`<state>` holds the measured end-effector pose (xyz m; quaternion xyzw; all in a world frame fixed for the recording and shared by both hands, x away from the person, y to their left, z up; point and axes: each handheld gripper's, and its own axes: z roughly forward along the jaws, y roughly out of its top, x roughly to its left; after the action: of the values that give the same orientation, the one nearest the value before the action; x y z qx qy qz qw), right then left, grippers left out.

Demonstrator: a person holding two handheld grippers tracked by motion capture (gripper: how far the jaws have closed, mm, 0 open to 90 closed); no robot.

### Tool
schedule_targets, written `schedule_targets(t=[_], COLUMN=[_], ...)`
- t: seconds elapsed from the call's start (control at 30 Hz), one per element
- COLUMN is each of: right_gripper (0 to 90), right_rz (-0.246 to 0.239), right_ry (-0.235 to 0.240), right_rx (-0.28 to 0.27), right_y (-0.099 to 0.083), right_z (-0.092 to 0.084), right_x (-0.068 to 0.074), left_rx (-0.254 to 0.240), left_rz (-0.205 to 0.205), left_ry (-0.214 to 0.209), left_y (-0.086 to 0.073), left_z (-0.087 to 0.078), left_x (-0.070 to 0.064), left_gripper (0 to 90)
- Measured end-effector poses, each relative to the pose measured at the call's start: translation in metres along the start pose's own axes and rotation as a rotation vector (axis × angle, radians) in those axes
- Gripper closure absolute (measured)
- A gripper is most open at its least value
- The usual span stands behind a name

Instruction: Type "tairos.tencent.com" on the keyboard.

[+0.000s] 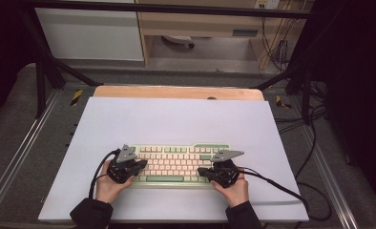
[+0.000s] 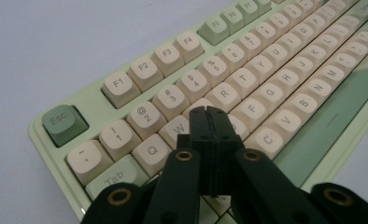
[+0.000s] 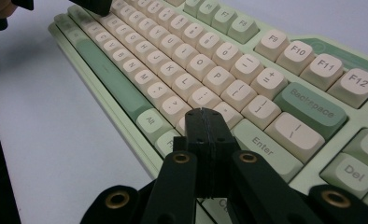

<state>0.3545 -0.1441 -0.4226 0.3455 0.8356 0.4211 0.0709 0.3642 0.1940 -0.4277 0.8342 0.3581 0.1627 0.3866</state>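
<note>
Both pairs of your fingers are pressed together, empty: left gripper (image 2: 208, 112) over the keyboard's (image 1: 176, 164) left keys, right gripper (image 3: 204, 113) over its right keys, low centre on the white tabletop (image 1: 176, 119).
</note>
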Motion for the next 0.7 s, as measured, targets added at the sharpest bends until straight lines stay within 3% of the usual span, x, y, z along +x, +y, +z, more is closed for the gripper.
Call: schedule_targets(t=[0.7], right_gripper=[90.0], right_rz=[-0.006], right_ry=[-0.001], right_rx=[-0.008], right_y=[0.0007], right_z=[-0.0019], right_x=[-0.0003], left_rx=[-0.012], left_rz=[0.007], left_ry=[-0.009], left_y=[-0.0028], left_z=[-0.0049], left_x=[-0.0011], left_gripper=[89.7])
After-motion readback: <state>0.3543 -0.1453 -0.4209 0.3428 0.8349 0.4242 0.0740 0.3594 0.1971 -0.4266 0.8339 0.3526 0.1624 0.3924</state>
